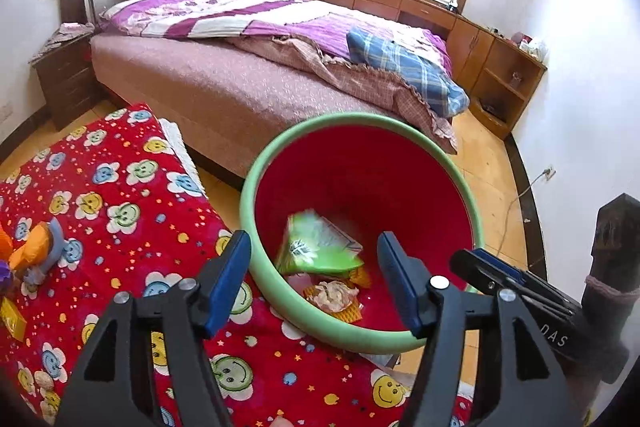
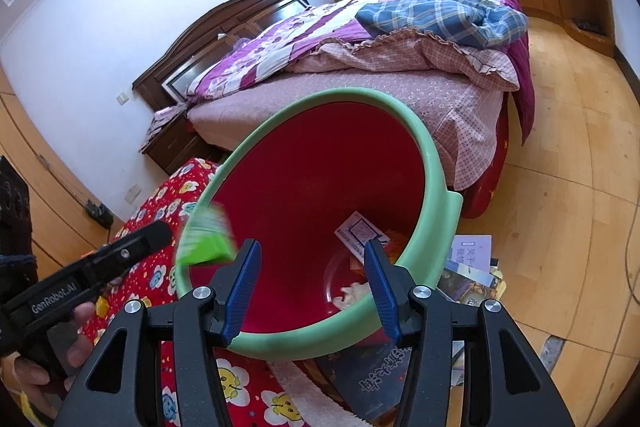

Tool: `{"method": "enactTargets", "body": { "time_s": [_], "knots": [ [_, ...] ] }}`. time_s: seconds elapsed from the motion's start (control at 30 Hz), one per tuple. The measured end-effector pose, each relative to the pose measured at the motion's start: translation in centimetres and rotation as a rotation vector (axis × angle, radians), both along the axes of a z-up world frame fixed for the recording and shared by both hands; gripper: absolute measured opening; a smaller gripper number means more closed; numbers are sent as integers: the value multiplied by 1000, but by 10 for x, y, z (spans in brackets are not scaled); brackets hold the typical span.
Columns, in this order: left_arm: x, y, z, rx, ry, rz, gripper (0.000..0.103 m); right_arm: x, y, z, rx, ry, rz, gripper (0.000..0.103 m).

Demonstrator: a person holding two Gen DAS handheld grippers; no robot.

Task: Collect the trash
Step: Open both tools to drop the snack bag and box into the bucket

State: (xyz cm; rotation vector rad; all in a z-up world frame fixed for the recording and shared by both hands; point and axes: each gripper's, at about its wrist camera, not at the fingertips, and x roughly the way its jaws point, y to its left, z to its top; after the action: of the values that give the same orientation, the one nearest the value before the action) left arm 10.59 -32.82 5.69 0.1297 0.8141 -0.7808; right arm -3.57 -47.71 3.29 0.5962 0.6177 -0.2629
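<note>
A red bin with a green rim [image 1: 256, 163] stands beside the red smiley blanket; it also shows in the right wrist view [image 2: 436, 163]. My left gripper [image 1: 314, 259] is open above the bin's near rim. A green wrapper [image 1: 316, 243] is blurred in the air inside the bin, free of the fingers; it shows at the bin's left rim in the right wrist view [image 2: 206, 239]. Crumpled paper [image 1: 332, 293] and orange wrappers lie at the bottom. My right gripper [image 2: 312, 275] is open and empty over the bin's near rim; it shows at the right in the left wrist view [image 1: 500, 275].
An orange and purple toy [image 1: 32, 251] and a yellow packet [image 1: 12, 319] lie on the blanket [image 1: 132, 195] at the left. Books [image 2: 472, 259] lie on the wooden floor right of the bin. The bed [image 1: 248, 67] stands behind.
</note>
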Motion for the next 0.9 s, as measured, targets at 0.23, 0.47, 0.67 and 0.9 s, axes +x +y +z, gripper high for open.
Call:
{"method": "enactTargets", "body": {
  "time_s": [0.23,0.47,0.67,0.9],
  "knots": [
    [-2,12,9,-22,-7,24,71,-4,5,9,-27,-23,-6,67],
    [-5,33,16,-33,-9,60,71,-7,15,18,-37,-30,-2,67],
    [-7,59,20,-46,2,106,71,-7,27,25,-47,-32,23,67],
    [-8,94,24,-56,7,164,71,0,48,32,-55,-26,67,67]
  ]
}}
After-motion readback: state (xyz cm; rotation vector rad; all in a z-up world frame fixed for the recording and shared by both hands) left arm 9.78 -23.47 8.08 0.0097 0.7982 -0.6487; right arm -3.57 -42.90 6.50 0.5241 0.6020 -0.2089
